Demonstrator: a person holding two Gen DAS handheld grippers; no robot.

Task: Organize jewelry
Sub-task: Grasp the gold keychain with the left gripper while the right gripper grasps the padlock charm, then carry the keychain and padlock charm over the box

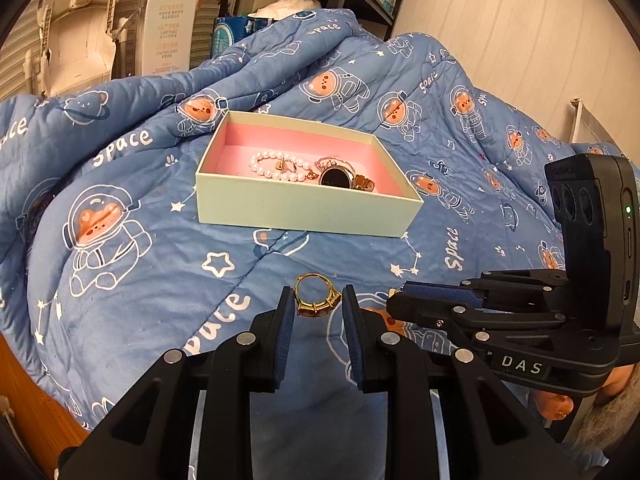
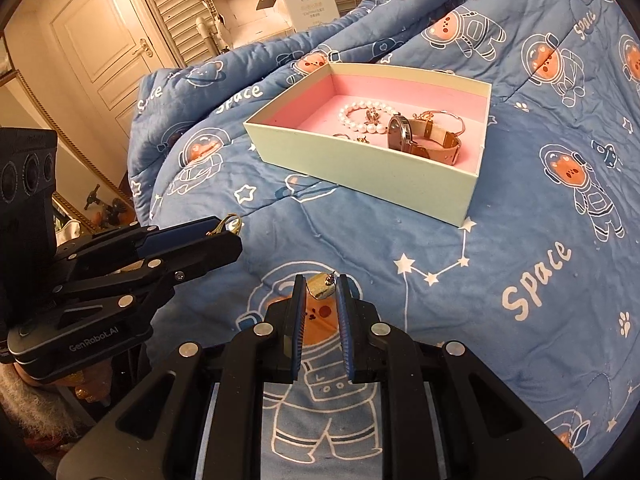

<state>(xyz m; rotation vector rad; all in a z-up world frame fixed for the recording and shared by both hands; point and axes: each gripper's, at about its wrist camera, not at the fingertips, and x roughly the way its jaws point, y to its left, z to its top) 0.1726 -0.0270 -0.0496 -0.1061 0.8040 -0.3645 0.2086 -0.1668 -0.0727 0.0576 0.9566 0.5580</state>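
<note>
your left gripper (image 1: 316,300) is clamped on the gold ring (image 1: 316,294), right gripper (image 2: 318,290) clamped on the earring (image 2: 320,287); the box (image 1: 304,204) lies ahead, beyond both tips, neither clearly nearer.

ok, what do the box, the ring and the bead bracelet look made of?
Box: matte pale-green cardboard, pink lining, crisp folded edges. Ring: gold-coloured metal, shiny highlights, amber stones; plating can't be told. Bead bracelet: glossy white pearl-like beads, real or imitation unclear.
</note>
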